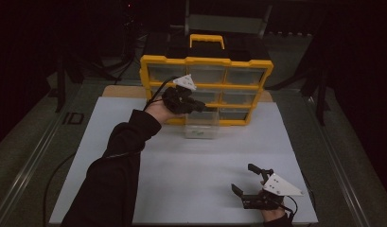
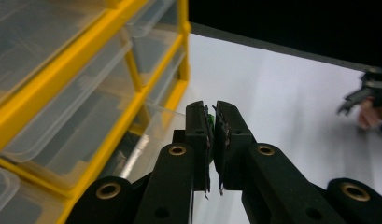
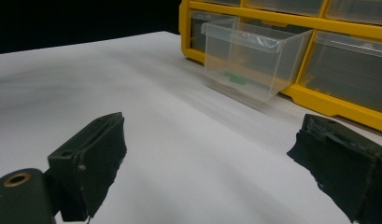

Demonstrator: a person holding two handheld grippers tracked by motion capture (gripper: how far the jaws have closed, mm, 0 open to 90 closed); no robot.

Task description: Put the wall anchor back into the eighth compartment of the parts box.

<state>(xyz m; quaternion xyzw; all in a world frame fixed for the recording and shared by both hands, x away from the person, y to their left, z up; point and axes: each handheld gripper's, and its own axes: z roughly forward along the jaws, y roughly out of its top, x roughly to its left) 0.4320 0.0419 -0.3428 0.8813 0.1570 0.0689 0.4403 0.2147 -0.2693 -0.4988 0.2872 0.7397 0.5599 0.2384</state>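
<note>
Two claws are mine: my left gripper (image 2: 212,114) reaches up by the yellow drawer box (image 1: 206,61), pinching one small green bit (image 2: 210,119) above one pulled-out clear plastic drawer (image 1: 201,125), while my right gripper (image 1: 250,180) rests low, spread wide.

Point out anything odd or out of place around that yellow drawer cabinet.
One clear drawer in the bottom row of the yellow cabinet sticks out, pulled open, with a small green piece inside. The left gripper pinches something green between its jaws.

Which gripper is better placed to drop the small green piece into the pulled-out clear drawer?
Left gripper: shut on the small green piece, just above the clear plastic drawer. Right gripper is open, far off at the near edge.
</note>
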